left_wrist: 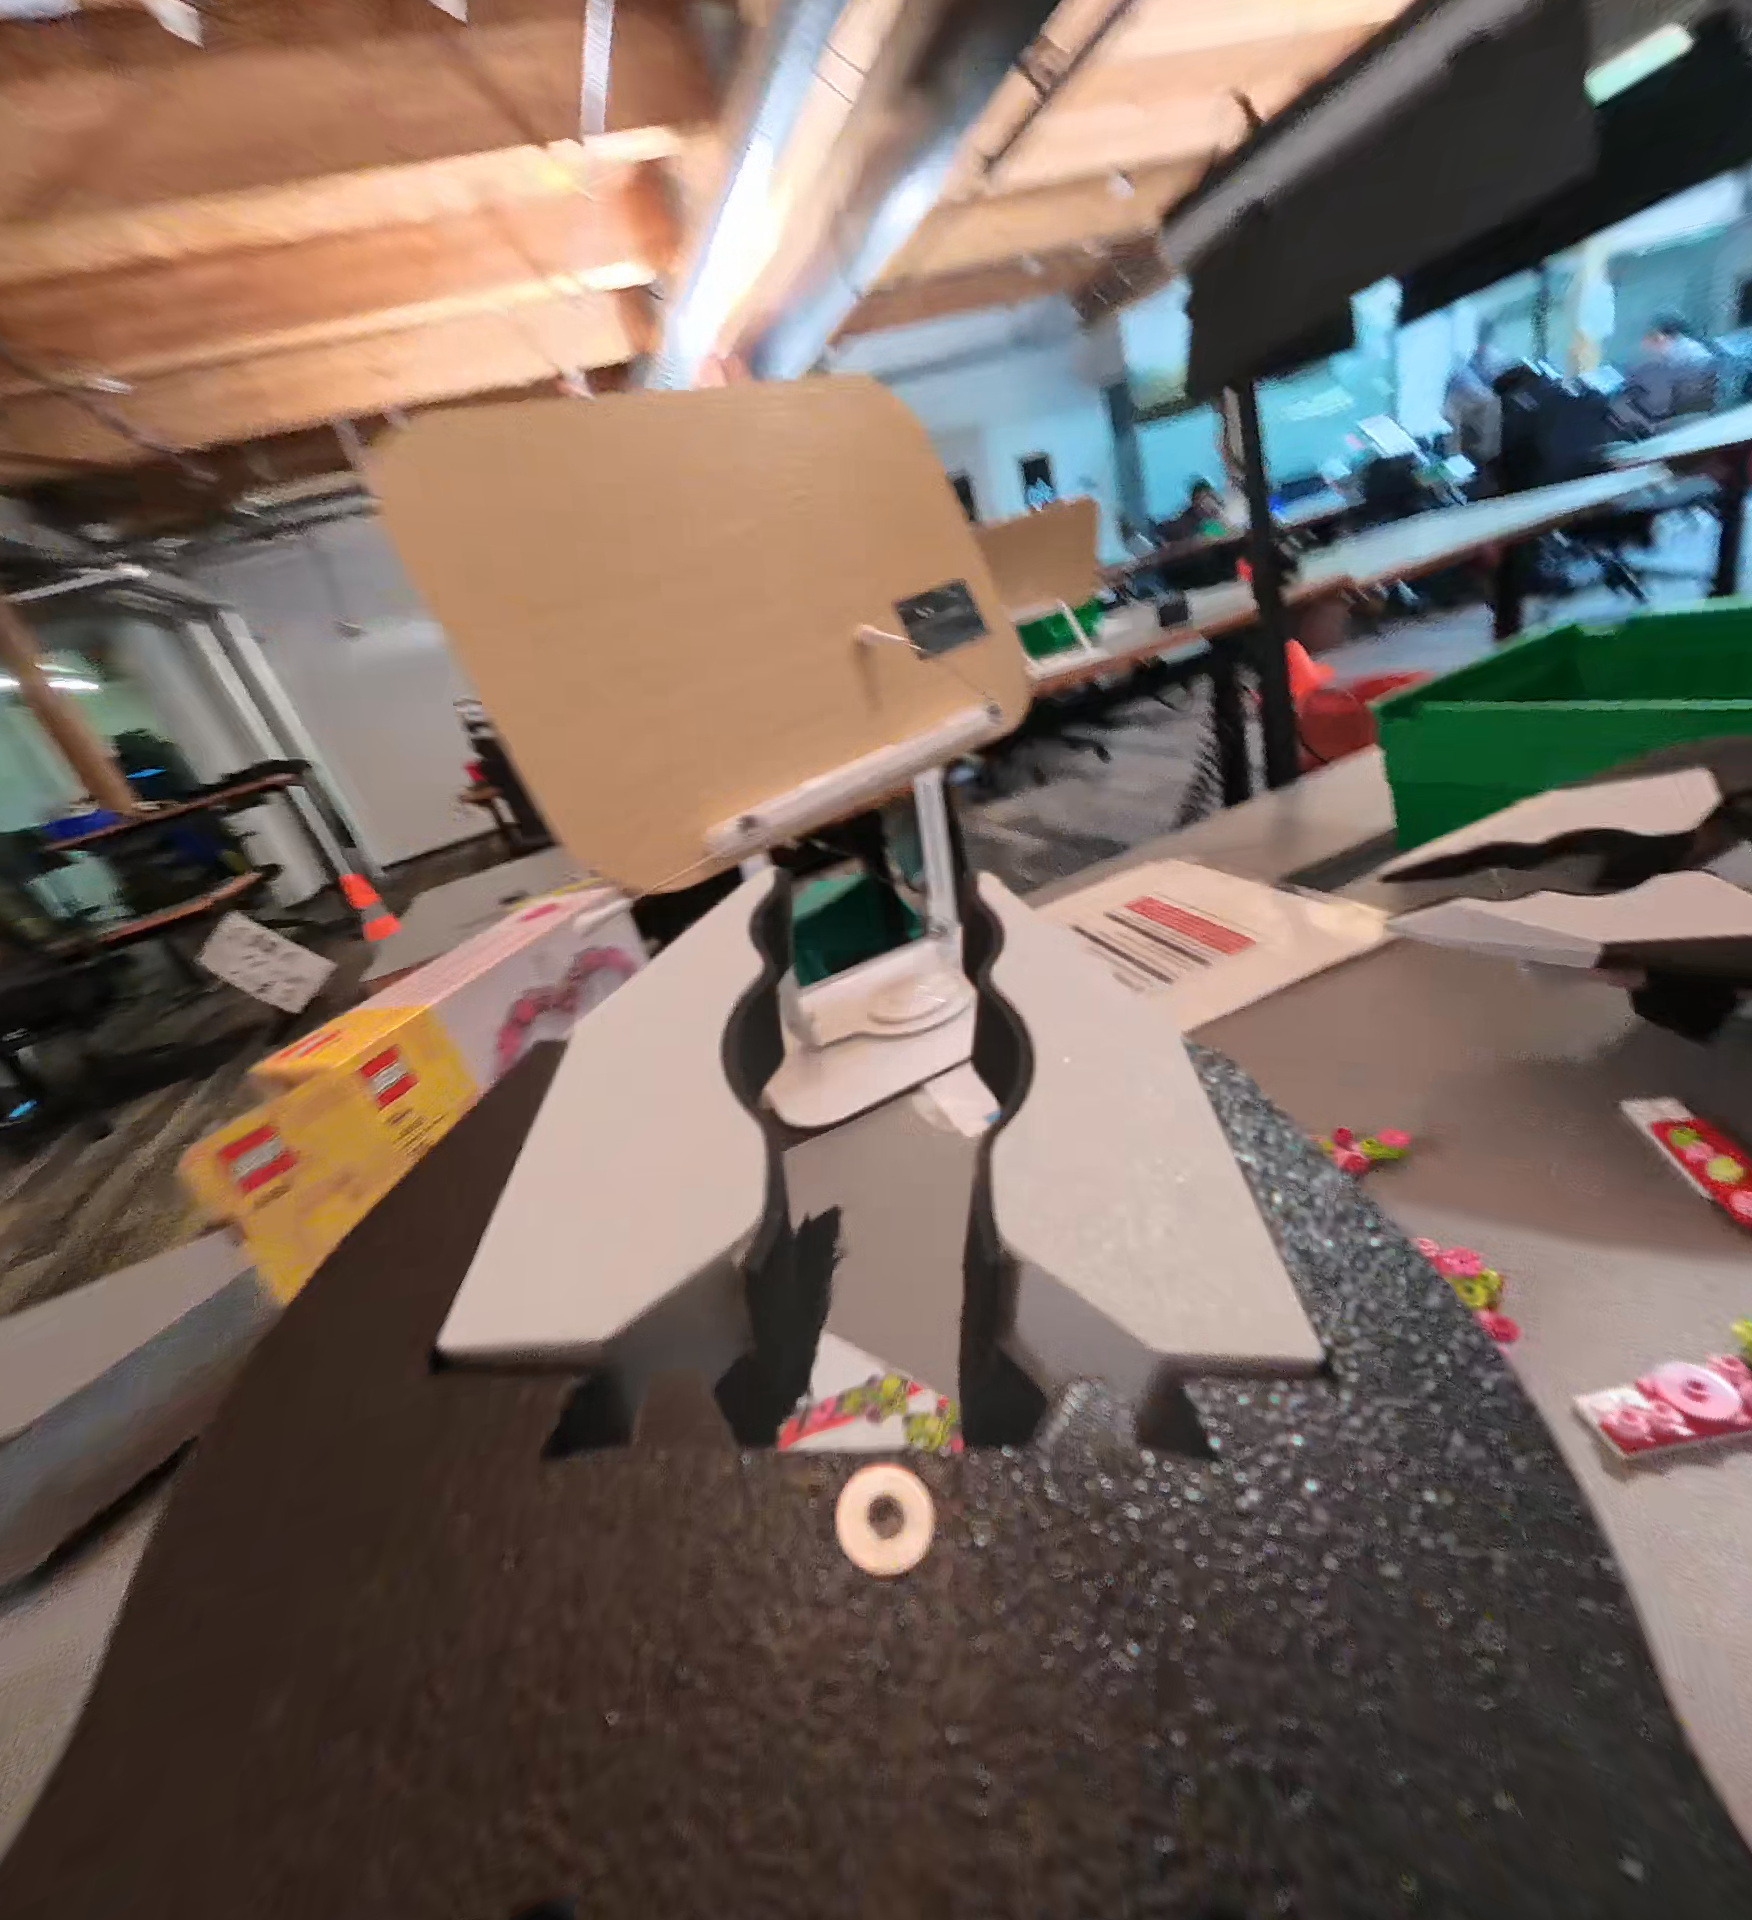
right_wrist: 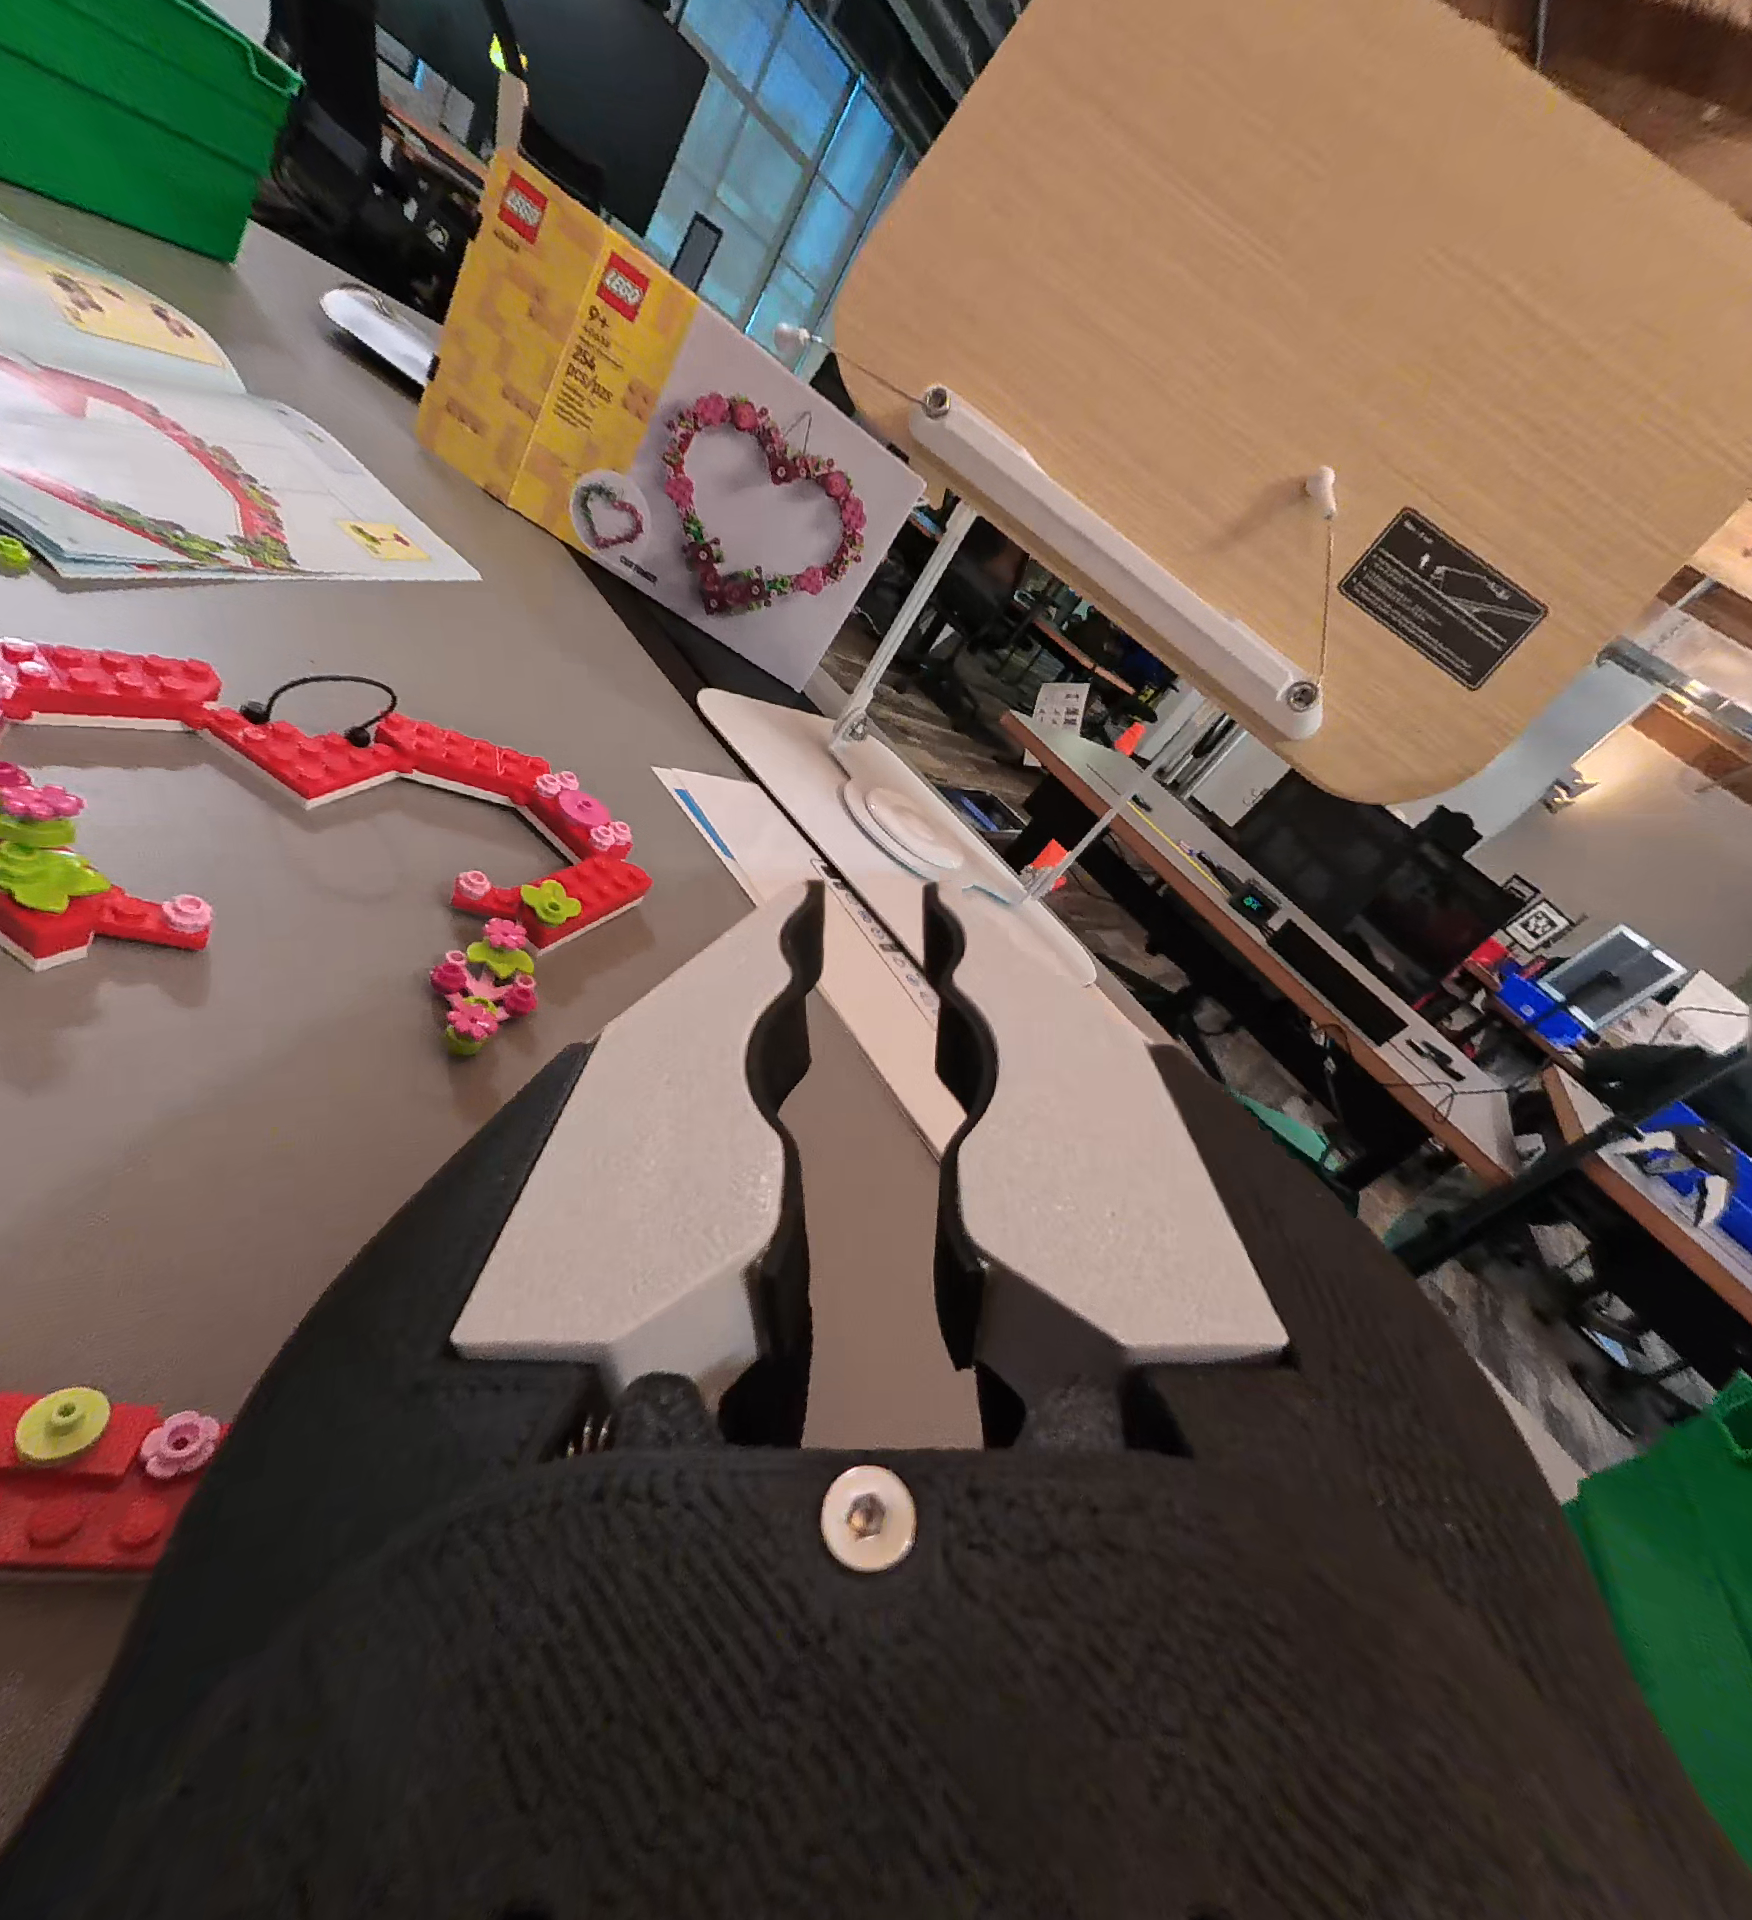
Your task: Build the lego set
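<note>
The red heart frame (right_wrist: 332, 758) lies flat on the grey table (right_wrist: 228, 1143), to the left of the right gripper (right_wrist: 872, 914) and a little ahead of it, not touching it. The frame is made of red plates with a white layer under them. A thin black cord (right_wrist: 326, 691) makes a loop at its upper notch. Pink and lime flower pieces (right_wrist: 20, 831) sit on its left part, and a few more on its right end. A small loose cluster of flowers (right_wrist: 487, 982) lies on the table just beside that right end, between the frame and the left finger of the right gripper. Another red plate with flowers (right_wrist: 51, 1475) lies near the lower left edge of the right wrist view.

The right gripper is empty; its two fingers stand apart with a clear gap between them.

The left gripper (left_wrist: 872, 904) also has its fingers spread and it pinches nothing. In its view the red pieces with flowers (left_wrist: 1724, 1392) lie on the table to its right, well apart from the fingers, and the right gripper (left_wrist: 1391, 899) shows farther off on that side.

Behind the frame lie an open instruction booklet (right_wrist: 176, 457) and the yellow box (right_wrist: 581, 353). A wooden board on a white stand (right_wrist: 1319, 364) rises ahead of both grippers. A green bin (right_wrist: 93, 114) stands at the far left corner.
</note>
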`<state>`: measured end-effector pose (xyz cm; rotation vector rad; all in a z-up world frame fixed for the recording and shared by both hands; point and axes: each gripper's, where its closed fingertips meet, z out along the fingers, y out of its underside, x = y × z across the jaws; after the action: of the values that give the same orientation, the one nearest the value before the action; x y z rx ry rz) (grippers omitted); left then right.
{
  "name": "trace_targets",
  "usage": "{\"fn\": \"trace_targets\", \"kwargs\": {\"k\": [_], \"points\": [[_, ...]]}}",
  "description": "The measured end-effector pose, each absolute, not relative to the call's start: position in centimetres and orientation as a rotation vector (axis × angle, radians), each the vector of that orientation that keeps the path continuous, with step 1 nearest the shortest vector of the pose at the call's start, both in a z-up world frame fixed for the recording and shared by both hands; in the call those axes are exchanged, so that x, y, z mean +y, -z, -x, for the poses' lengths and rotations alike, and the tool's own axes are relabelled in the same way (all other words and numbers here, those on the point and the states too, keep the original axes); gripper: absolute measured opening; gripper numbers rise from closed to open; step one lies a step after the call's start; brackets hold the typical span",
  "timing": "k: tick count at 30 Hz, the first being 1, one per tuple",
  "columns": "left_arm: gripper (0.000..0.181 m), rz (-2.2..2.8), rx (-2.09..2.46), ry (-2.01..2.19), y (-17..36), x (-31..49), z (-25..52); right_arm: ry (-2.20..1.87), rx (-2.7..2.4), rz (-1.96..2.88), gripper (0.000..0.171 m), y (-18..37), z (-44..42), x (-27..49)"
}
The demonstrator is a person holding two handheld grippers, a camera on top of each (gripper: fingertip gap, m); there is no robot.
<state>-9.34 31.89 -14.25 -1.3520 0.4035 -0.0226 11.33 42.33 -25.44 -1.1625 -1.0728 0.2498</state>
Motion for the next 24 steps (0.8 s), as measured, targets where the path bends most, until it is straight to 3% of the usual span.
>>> {"fn": "trace_targets", "kwargs": {"k": [5, 8, 24], "points": [[0.028, 1.317, 0.321, -0.003, 17.5, 29.3, 11.8, -0.273, -1.024, 1.144, 0.017, 24.7, -11.9, 42.2], [0.051, 1.29, 0.195, -0.087, 19.0, 29.0, 13.8, -0.29, -0.994, 1.124, 0.016, 24.2, -12.3, 41.9], [0.02, 1.288, 0.379, 0.055, 21.4, 28.9, 10.5, -0.28, -0.933, 1.112, 0.013, 23.6, -13.2, 42.1]]}}
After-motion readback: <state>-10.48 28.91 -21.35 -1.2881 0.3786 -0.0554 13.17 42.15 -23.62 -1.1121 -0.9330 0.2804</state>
